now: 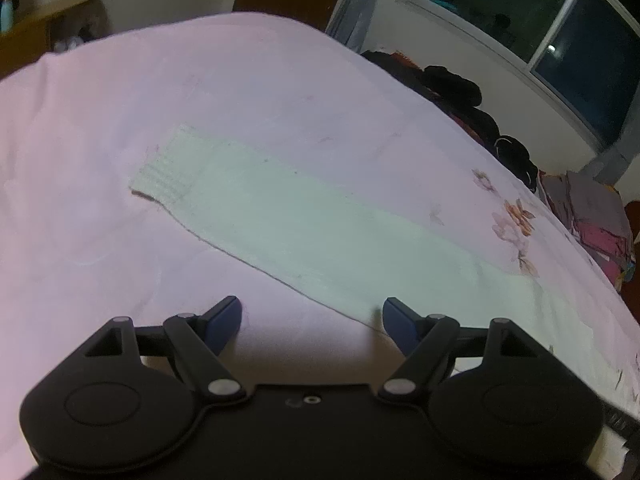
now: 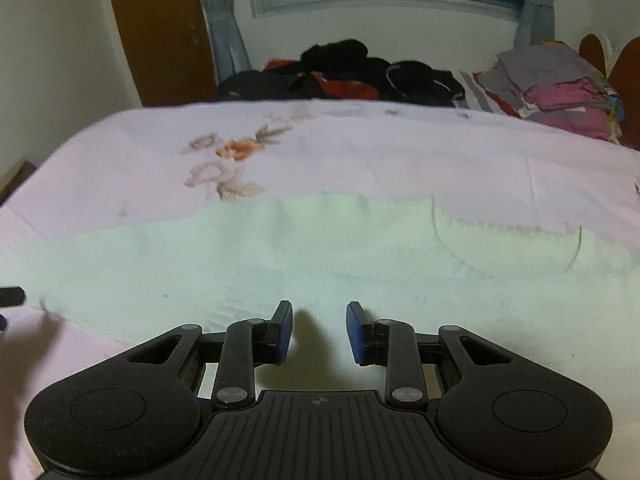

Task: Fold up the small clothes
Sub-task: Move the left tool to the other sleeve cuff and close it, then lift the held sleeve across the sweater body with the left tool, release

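Left wrist view: left gripper [image 1: 312,322] spread wide, holding nothing, hovering at near edge of pale green cloth [image 1: 304,224]. Cloth lies flat and long on pink bedsheet [image 1: 100,152] — ribbed cuff end visible only here, far left.

Right wrist view: right gripper [image 2: 319,330] parted narrower, empty, over cloth [image 2: 280,264] middle. Only here — curved seam at cloth's right end, dark clothes heap [image 2: 344,70] and folded stack [image 2: 560,88] beyond cloth.
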The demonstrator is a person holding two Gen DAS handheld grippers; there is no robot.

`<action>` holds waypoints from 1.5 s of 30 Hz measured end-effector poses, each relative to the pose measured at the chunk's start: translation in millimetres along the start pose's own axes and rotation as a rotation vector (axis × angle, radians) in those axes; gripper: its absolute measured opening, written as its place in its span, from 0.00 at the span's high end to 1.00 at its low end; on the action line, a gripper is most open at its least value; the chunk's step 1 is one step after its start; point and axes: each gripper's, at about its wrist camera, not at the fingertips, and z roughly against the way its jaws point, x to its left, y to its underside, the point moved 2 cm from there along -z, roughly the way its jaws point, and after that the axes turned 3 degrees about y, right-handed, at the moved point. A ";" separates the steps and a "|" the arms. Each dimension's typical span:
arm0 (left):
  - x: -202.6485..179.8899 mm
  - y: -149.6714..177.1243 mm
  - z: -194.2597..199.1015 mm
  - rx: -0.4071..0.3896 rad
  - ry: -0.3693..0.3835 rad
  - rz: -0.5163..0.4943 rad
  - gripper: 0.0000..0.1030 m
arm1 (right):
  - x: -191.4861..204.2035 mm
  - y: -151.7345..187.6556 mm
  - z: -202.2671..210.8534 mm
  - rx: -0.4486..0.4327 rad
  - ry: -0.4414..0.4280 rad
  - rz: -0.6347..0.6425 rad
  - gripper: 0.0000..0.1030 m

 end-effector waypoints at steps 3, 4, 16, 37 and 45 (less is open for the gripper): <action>6.6 -3.6 -5.4 -0.008 0.017 0.016 0.24 | 4.2 5.4 -5.6 -0.004 0.025 0.025 0.49; 8.2 -5.2 -6.8 -0.012 0.023 0.021 0.23 | 5.9 5.1 -5.3 -0.005 0.032 0.032 0.49; 42.4 -28.1 -22.8 -0.110 0.090 0.226 0.72 | 1.4 8.5 -2.4 -0.035 0.059 -0.010 0.49; -182.9 5.1 44.2 -0.182 0.428 -0.283 0.97 | -65.4 14.7 53.6 -0.094 0.036 -0.179 0.48; -318.5 104.7 10.5 -0.026 0.559 -0.515 0.97 | -159.6 43.4 108.3 -0.121 0.141 -0.287 0.48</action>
